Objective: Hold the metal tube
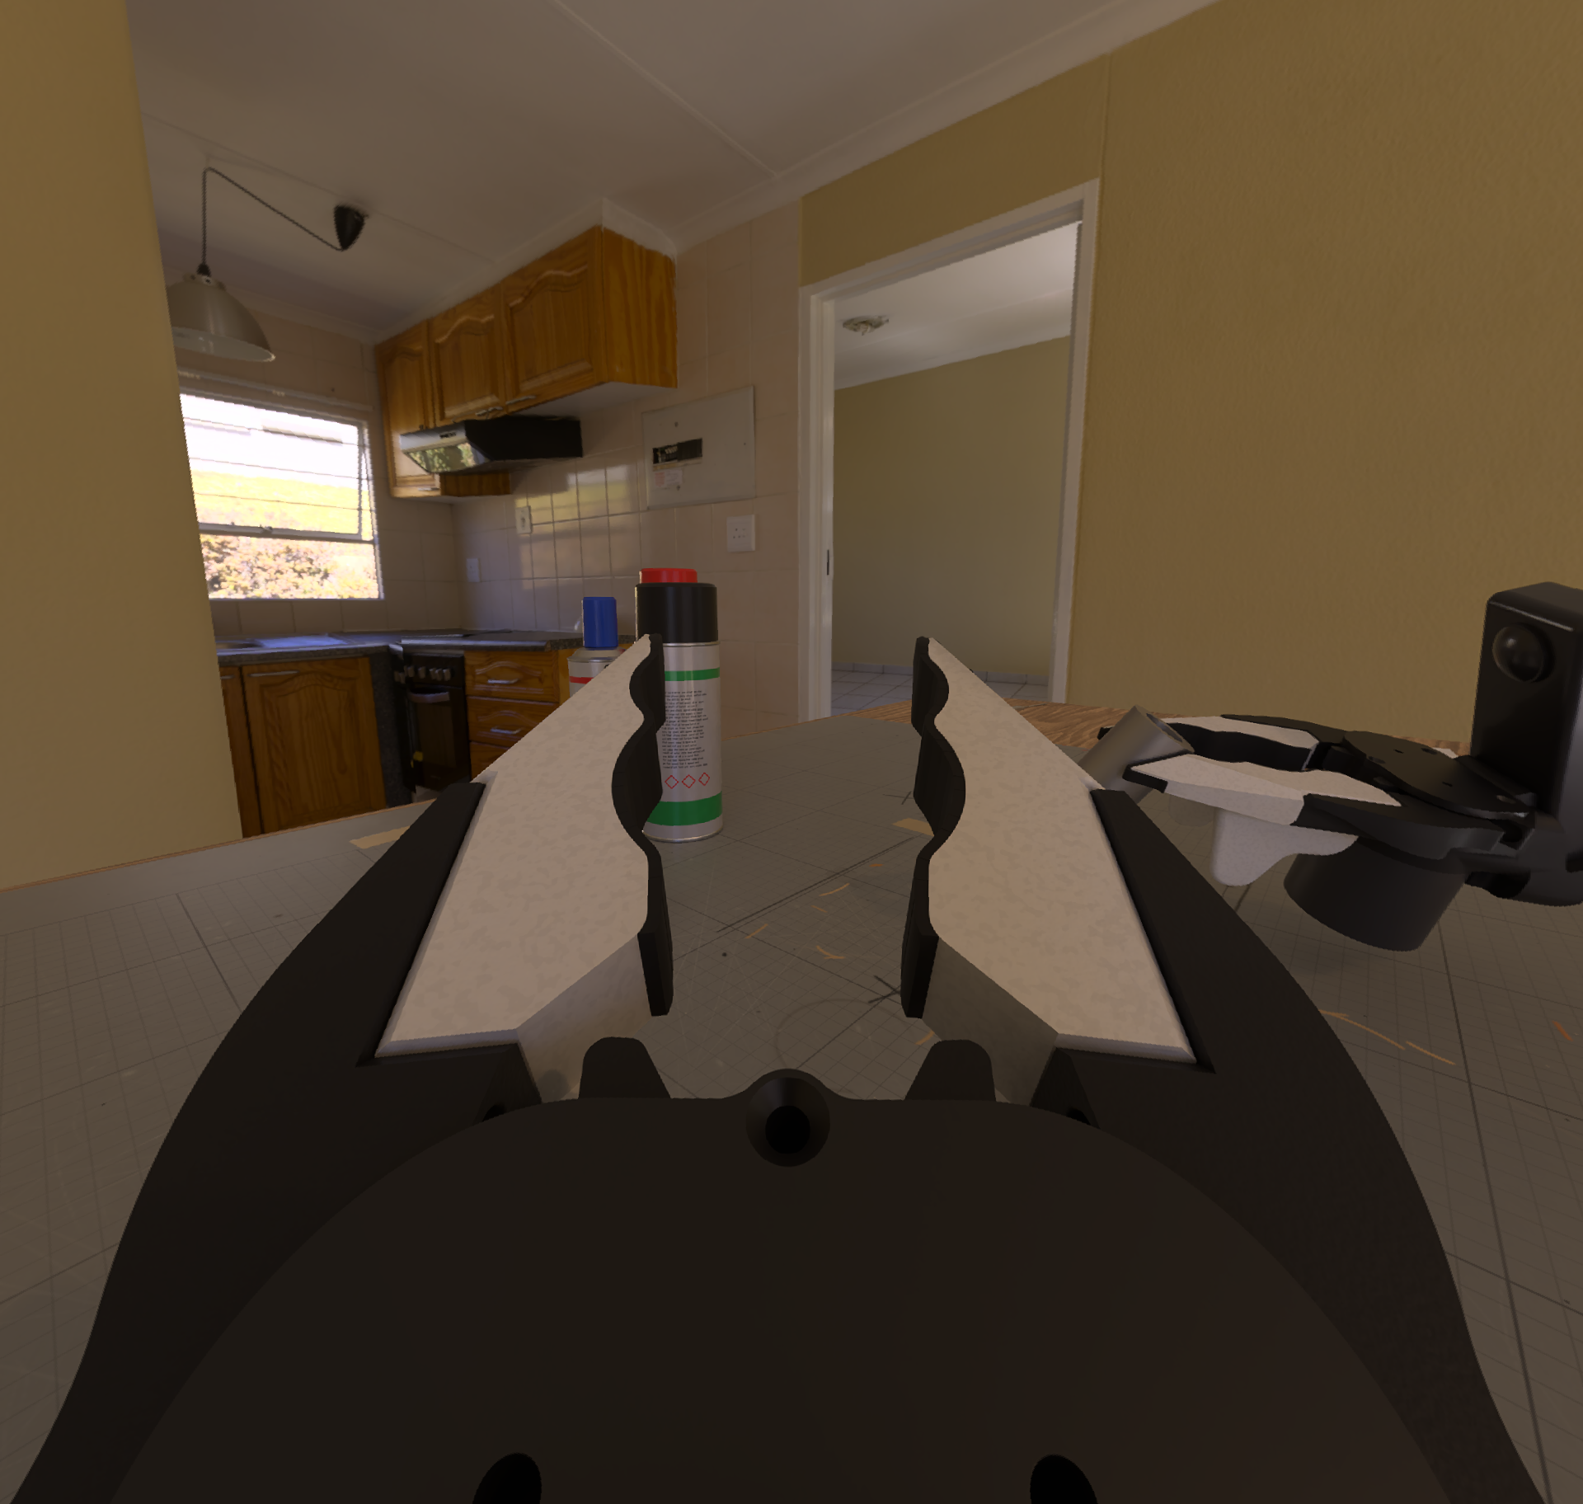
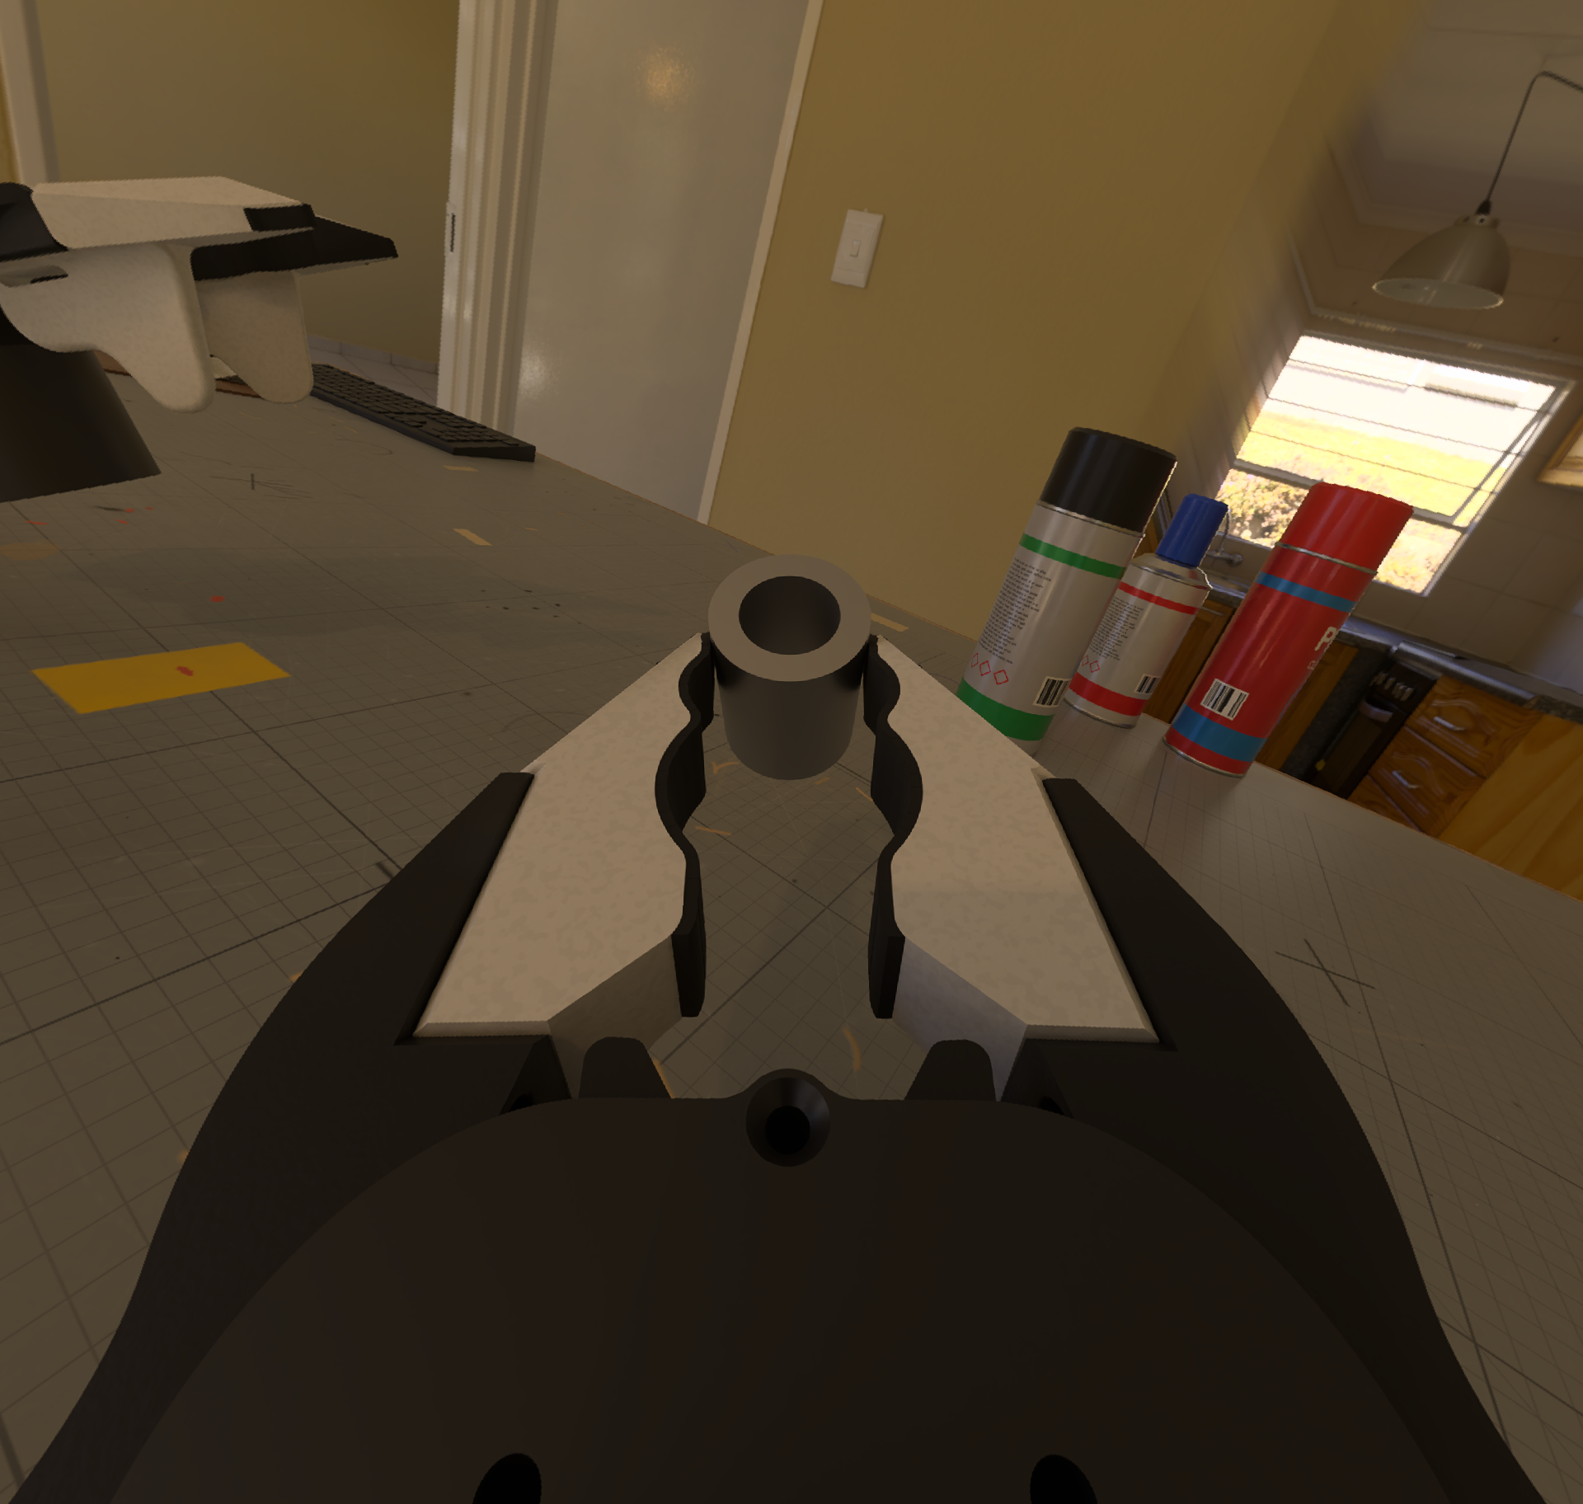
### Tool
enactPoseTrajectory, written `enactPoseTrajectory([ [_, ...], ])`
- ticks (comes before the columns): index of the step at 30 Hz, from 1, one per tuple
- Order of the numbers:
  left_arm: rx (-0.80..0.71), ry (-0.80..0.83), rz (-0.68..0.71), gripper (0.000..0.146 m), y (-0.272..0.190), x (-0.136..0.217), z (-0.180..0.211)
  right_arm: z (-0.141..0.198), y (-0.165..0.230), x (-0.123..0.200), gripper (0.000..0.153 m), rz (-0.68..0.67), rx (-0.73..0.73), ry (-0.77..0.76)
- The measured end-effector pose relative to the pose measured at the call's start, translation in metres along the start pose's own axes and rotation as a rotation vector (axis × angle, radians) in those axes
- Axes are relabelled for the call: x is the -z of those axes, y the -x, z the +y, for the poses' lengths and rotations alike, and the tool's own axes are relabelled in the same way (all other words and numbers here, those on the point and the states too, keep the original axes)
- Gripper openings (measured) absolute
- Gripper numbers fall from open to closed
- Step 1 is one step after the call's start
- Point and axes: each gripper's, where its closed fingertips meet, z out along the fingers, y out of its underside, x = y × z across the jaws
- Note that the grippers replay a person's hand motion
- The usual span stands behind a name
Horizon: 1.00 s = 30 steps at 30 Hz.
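From my right wrist view, the right tongs [image 2: 790,658] are clamped on the short grey thick-walled metal tube [image 2: 788,692], which sits between the very tips of the fingers, in the outermost scallop of the black pads [image 2: 692,743]. The tube stands roughly crosswise to the fingers, its open bore facing up toward the camera, its lower end clear of the grey gridded cutting-mat counter [image 2: 343,777]. Both pads touch its sides; the rest of the gap behind it is vacant. Beyond the tips, to the right, three spray cans stand close together: a silver can with a black cap and green bands [image 2: 1062,598], a smaller white can with a blue cap and red bands [image 2: 1148,623], and a red can with blue bands [image 2: 1276,632]. A yellow rectangular tape patch [image 2: 158,675] lies on the counter to the left. From my left wrist view, the left tongs [image 1: 784,666] are spread wide with nothing between them, hanging above the counter [image 1: 257,906]. The black-capped can [image 1: 681,709] shows just past the left finger tip. The right tongs [image 1: 1139,756] appear off to the right, well apart from mine, with the tube [image 1: 1131,739] pinched at their tips.
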Motion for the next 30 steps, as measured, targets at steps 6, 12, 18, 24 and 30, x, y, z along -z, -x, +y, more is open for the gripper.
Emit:
enactPoseTrajectory([
  [6, 0.001, 0.001, 0.002, 0.058, -0.0004, 0.0000, 0.0001, -0.0001, 0.0003, -0.0001, 0.035, -0.001, 0.001, 0.000],
  [12, -0.001, 0.001, 0.002, 0.058, 0.0000, 0.0000, 0.0004, -0.0001, 0.0004, -0.0001, 0.035, -0.001, 0.001, 0.001],
  [18, 0.001, 0.001, 0.003, 0.058, 0.0001, 0.0000, 0.0006, -0.0002, 0.0005, -0.0002, 0.035, -0.002, 0.001, 0.001],
  [24, 0.003, 0.002, 0.007, 0.058, -0.0005, -0.0001, 0.0008, -0.0002, 0.0005, -0.0002, 0.035, -0.002, 0.001, 0.001],
  [30, 0.006, 0.003, 0.008, 0.058, -0.0005, -0.0002, 0.0013, -0.0003, 0.0006, -0.0002, 0.035, -0.002, 0.001, 0.001],
])
